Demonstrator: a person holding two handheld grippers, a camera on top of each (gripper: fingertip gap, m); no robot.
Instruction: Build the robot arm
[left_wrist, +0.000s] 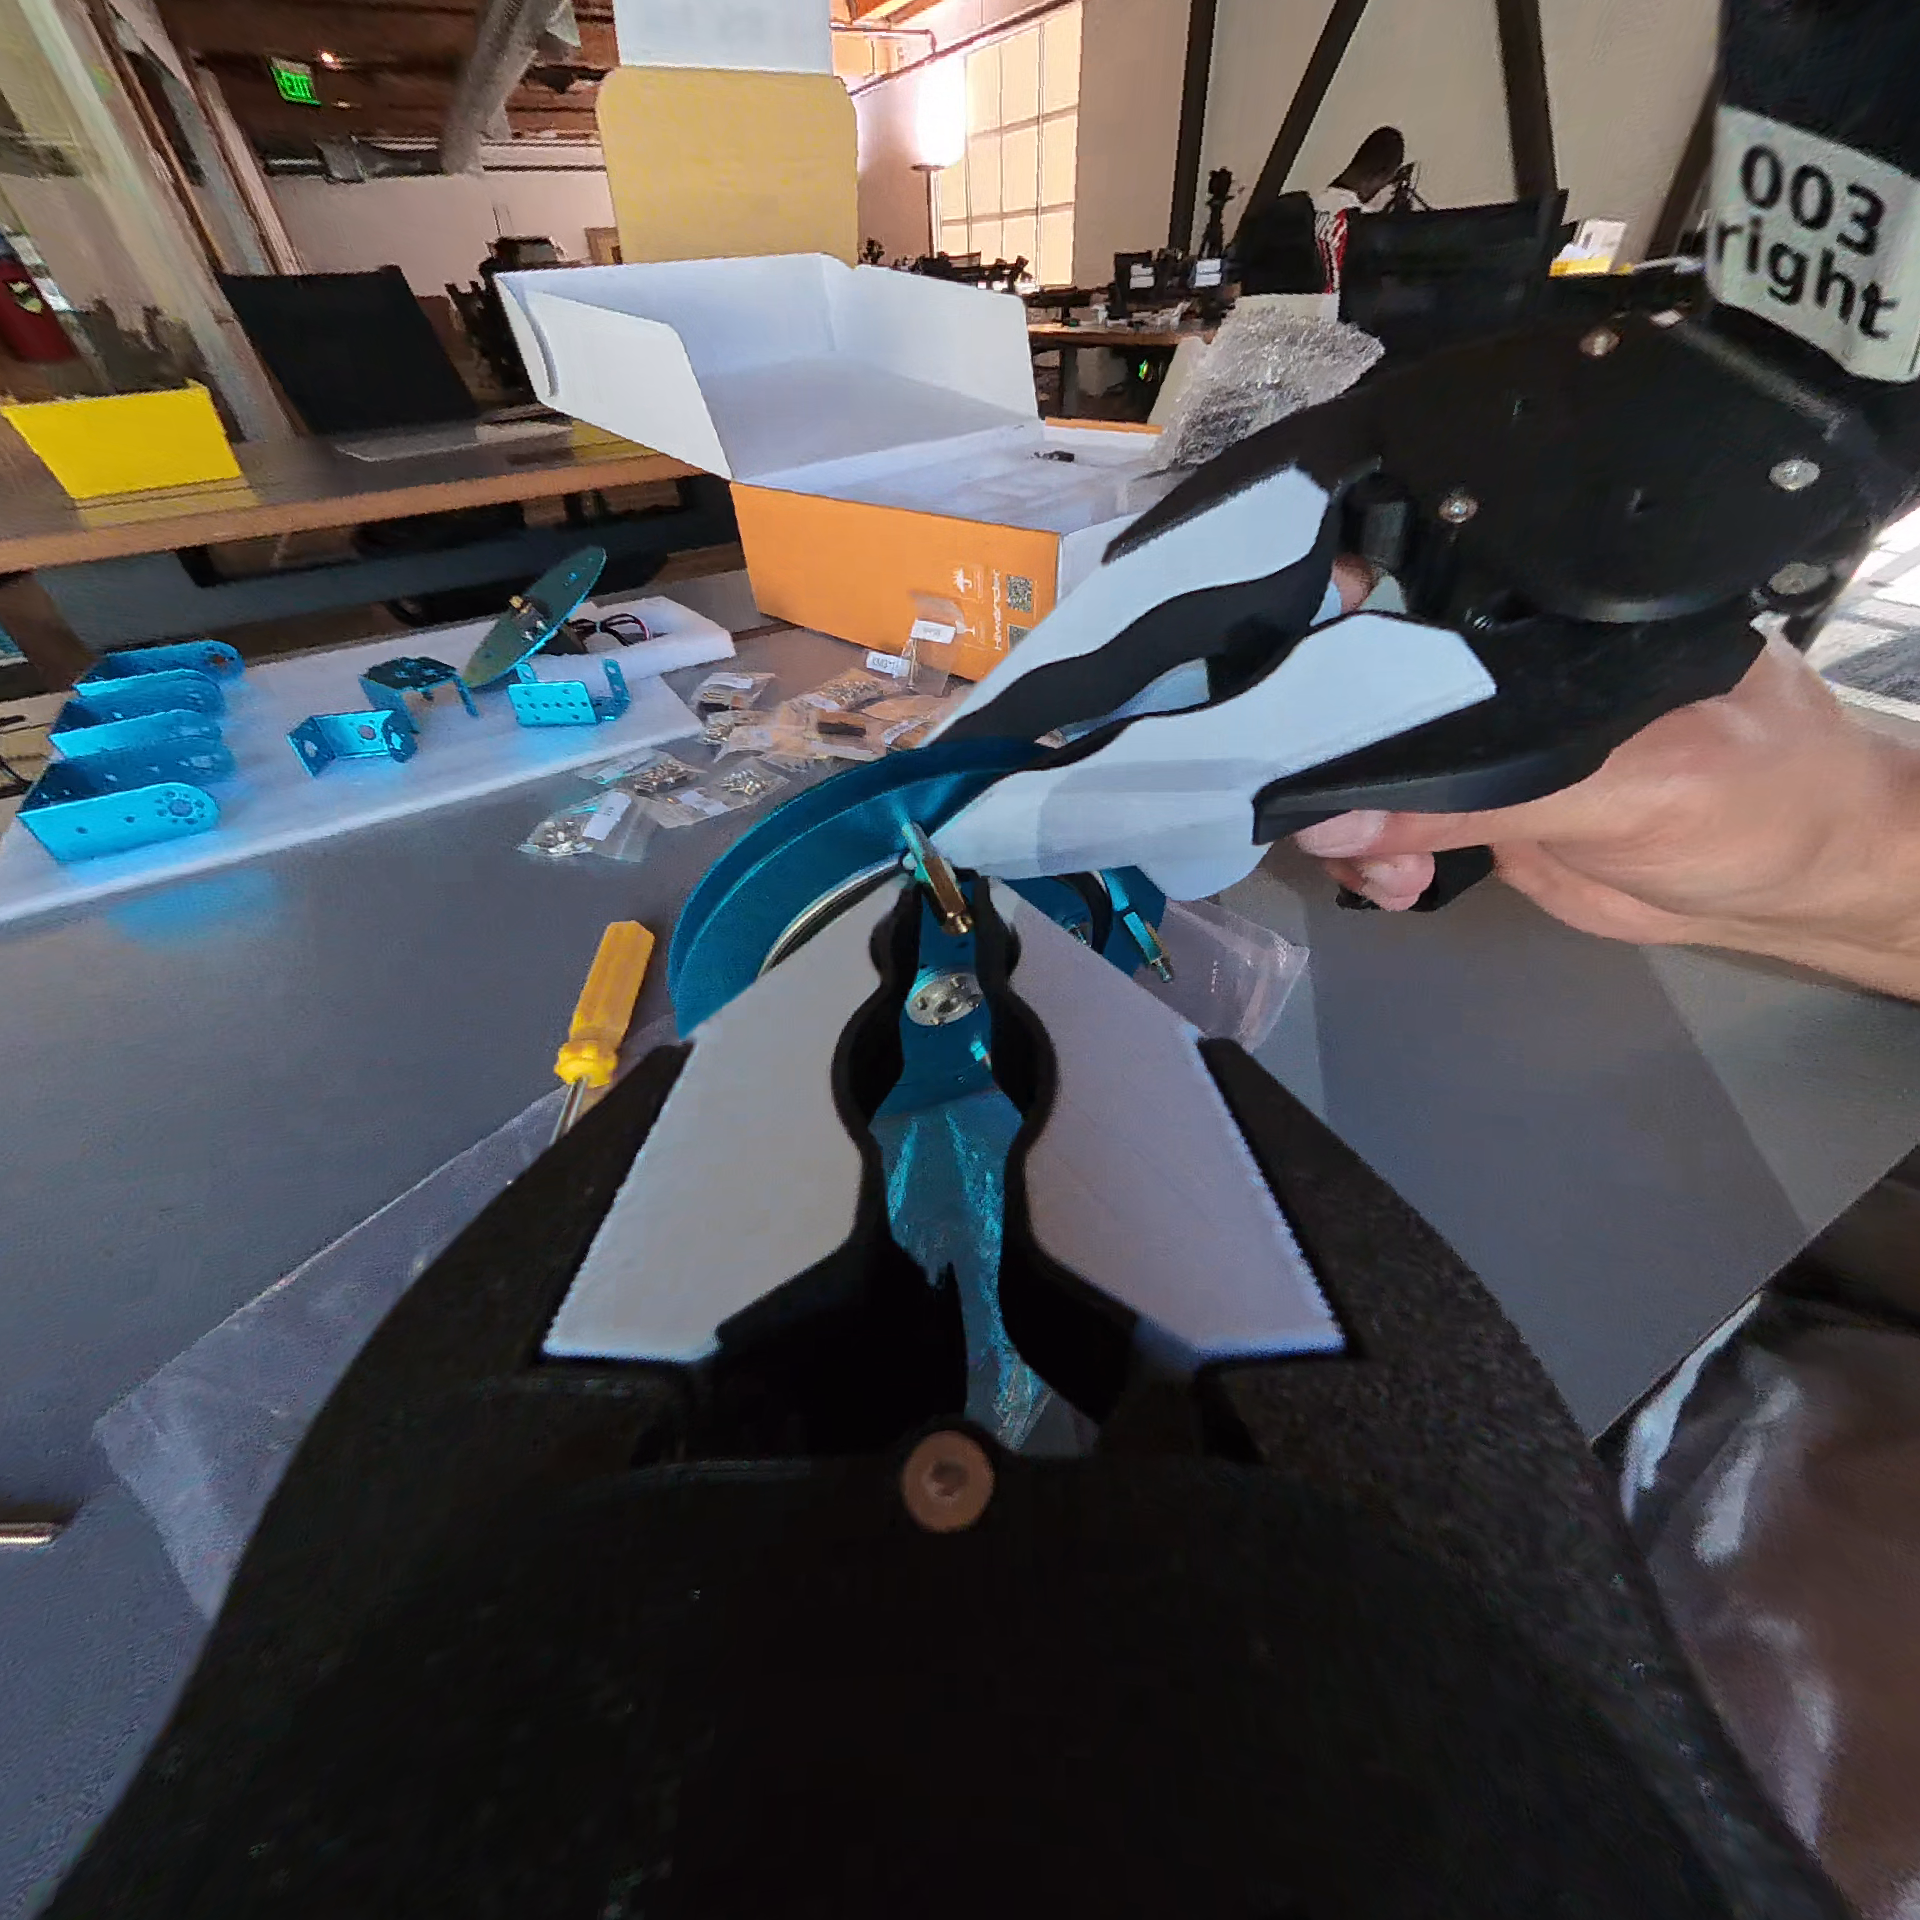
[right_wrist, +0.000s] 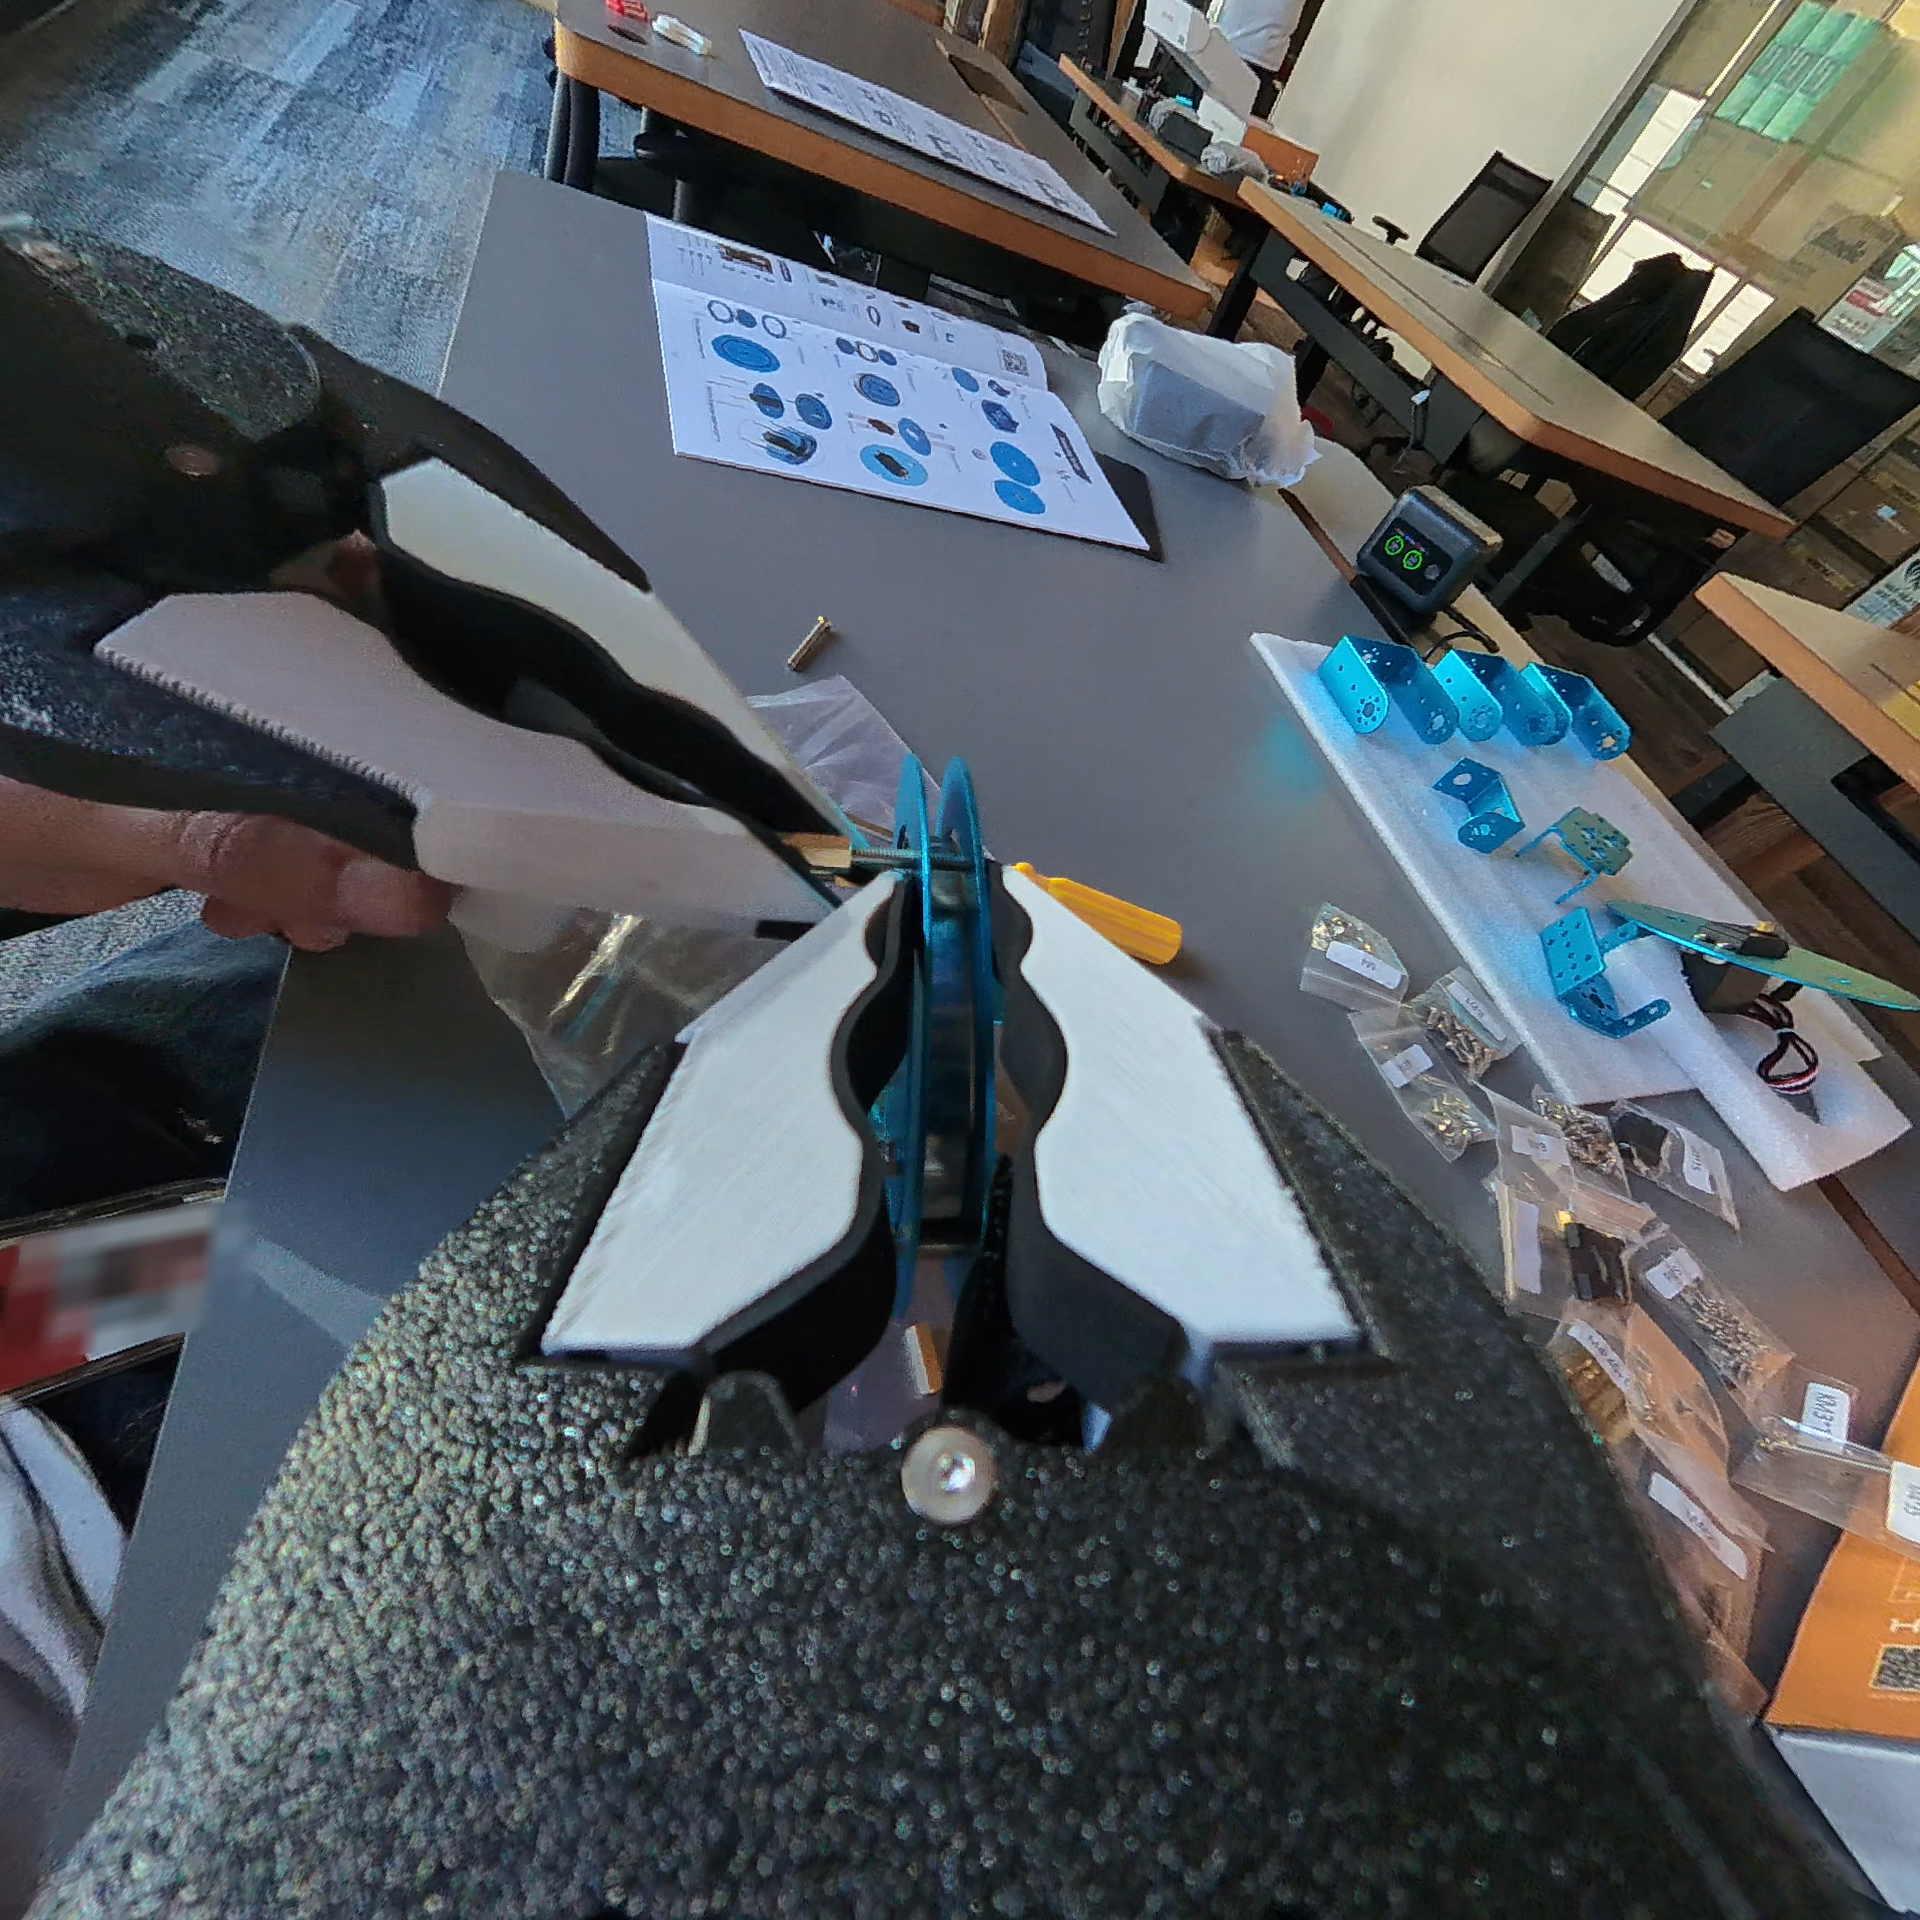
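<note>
Print stands on a white label (left_wrist: 1813, 244), a green sign (left_wrist: 296, 83), an orange box (left_wrist: 894, 582) and a sheet (right_wrist: 883, 405).

Blue metal discs (right_wrist: 951, 997) btwn right gripper (right_wrist: 948, 883) white/black fingers; yellow screwdriver (right_wrist: 1117, 920) just beyond; grey table (right_wrist: 1039, 644); blue brackets (right_wrist: 1475, 696) further right.

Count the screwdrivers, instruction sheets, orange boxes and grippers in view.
Yellow screwdriver: 1
Instruction sheet: 1
Orange box: 1
Grippers: 2, left gripper shut on brass standoff, right gripper shut on blue discs
Total: 5
</note>
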